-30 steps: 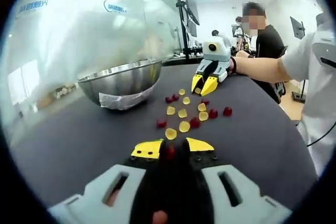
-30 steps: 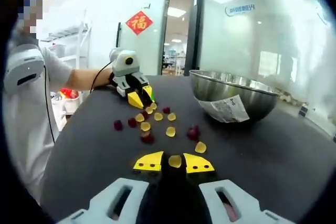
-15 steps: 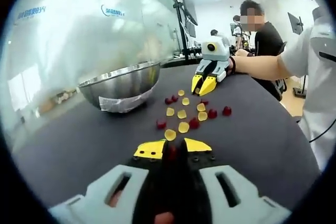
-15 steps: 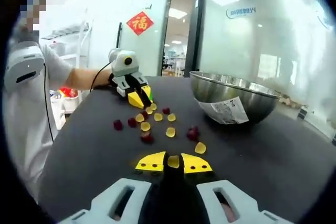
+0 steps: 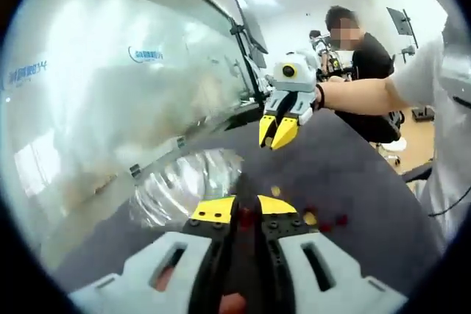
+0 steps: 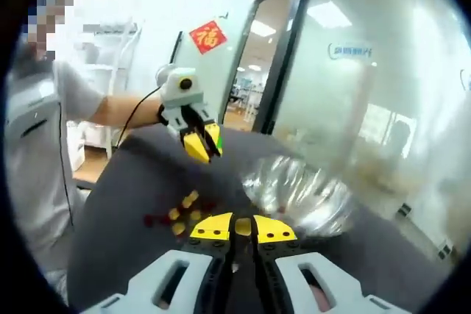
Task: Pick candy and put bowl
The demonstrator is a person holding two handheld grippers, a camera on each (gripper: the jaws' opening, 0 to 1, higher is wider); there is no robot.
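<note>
— Grippers first: how do they stand?

— Left gripper (image 5: 246,209) has its fingers (image 5: 213,209) clenched on a red candy (image 5: 246,216). Right gripper (image 6: 235,227) pinches a yellow candy (image 6: 243,226) between its tips. Each shows in the other's view too, lifted above the surface (image 5: 346,159).

— And the bowl?

— Steel bowl (image 5: 184,185) sits just ahead of the left fingers (blurred in both views), on the dark surface. In the right gripper view it lies ahead and to the right.

— Loose candies?

— Red and yellow ones (image 6: 176,213) lie scattered on the surface beside the bowl, between the two grippers.
</note>
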